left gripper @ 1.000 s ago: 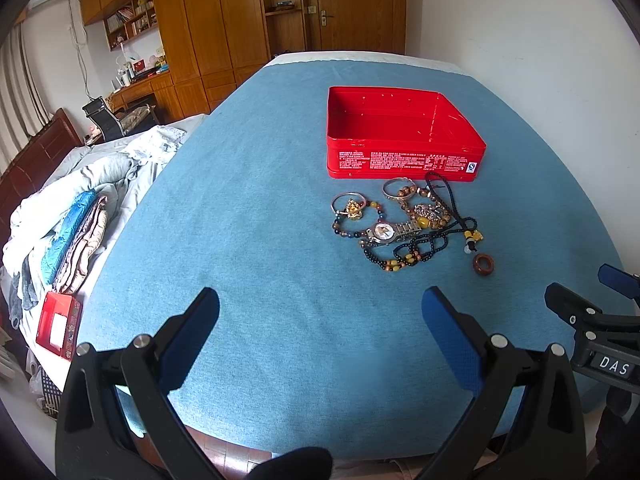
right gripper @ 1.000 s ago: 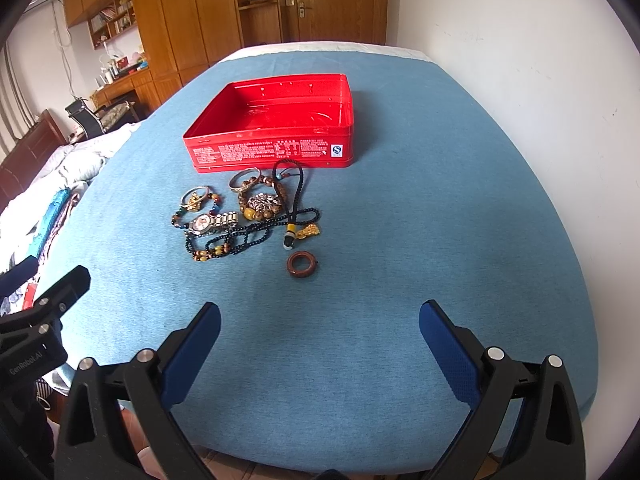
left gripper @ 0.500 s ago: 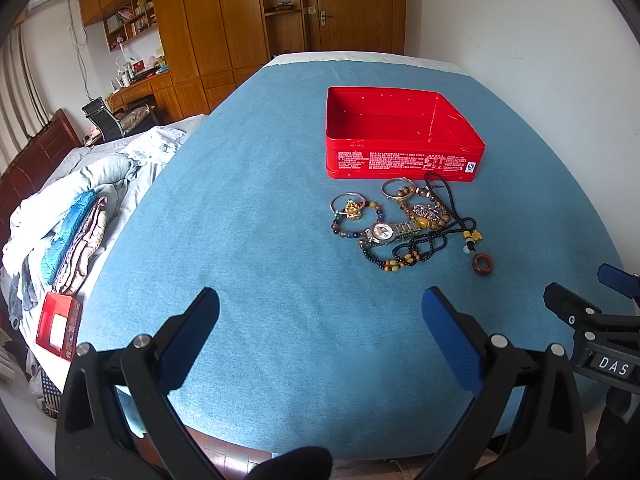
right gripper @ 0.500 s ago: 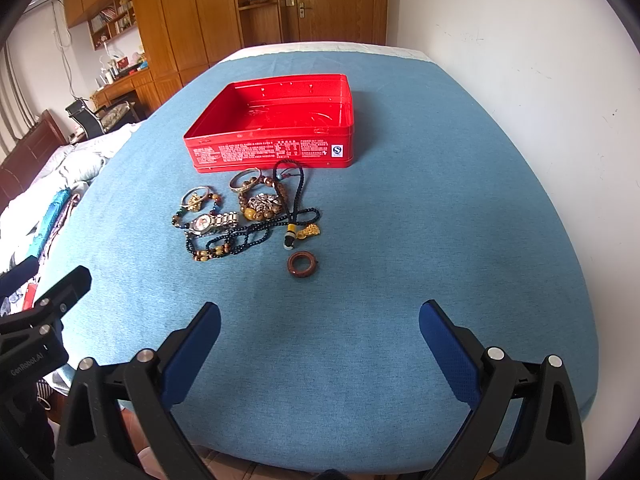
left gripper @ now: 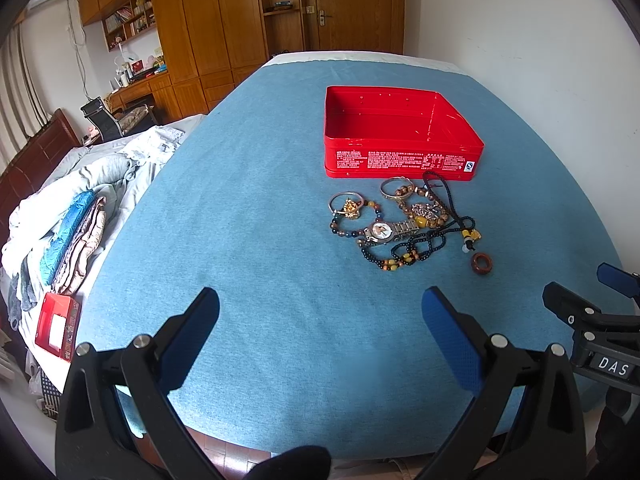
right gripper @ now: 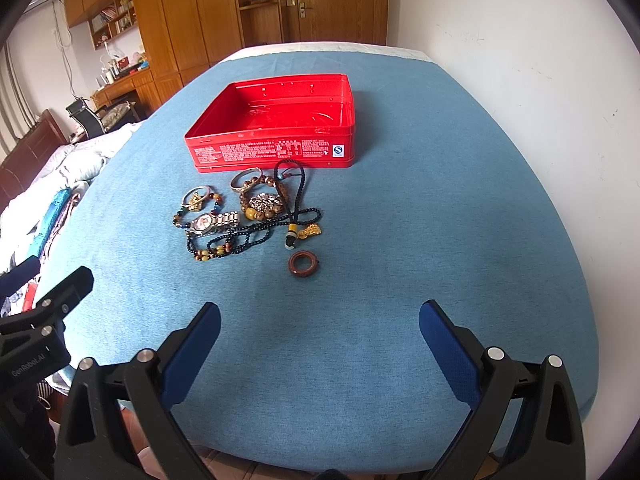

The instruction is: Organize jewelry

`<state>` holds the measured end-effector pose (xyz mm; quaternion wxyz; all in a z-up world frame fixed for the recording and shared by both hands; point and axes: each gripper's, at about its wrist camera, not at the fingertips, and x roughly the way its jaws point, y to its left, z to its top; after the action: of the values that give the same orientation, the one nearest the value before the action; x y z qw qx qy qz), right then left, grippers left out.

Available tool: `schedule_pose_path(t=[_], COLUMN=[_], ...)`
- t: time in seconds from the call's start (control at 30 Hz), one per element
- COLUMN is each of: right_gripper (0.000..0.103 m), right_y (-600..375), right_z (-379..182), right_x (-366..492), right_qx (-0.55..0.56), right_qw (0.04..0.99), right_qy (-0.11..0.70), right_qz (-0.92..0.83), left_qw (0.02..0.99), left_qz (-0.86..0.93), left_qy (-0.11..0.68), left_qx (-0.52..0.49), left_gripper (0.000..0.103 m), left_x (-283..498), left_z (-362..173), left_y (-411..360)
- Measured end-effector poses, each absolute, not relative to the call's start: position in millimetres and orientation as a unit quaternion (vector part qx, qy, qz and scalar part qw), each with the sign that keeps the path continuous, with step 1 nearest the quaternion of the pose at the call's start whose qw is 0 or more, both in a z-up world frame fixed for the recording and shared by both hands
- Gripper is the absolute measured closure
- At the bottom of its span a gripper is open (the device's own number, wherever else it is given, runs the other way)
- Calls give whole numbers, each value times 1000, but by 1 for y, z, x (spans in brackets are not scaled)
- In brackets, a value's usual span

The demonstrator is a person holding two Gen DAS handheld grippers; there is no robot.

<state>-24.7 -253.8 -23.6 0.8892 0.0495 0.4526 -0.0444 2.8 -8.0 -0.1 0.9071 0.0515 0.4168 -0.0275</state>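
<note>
Big table w/ blue cloth (left gripper: 256, 240) is the work surface. Open red rectangular metal tin (right gripper: 276, 152) sits toward the far side, empty inside, likely the drop spot for everything. Tangled jewelry pile (right gripper: 244, 216) lies just in front of the tin's near wall: silver watch, bead bracelets, black bead necklace. Brown ring pendant (right gripper: 303, 265) is nearest. Left gripper (left gripper: 320, 316) & right gripper (right gripper: 320, 320) hover at the near edge, both spread wide, holding nothing; probably lining up a first pick.
</note>
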Motion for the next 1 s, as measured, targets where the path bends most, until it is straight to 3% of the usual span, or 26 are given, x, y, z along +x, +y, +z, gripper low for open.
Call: schedule_pose_path(t=[1.0], right_gripper=[4], right_y=[-251], right_z=[-25], right_x=[-24], right_qx=[45], right_qw=[890], right_qy=[451], right_qz=[-45], left_qw=[907], left_qz=[-28], left_qy=[417], left_qx=[51], left_gripper=[3], left_x=[3], left_z=[0], left_y=[-8])
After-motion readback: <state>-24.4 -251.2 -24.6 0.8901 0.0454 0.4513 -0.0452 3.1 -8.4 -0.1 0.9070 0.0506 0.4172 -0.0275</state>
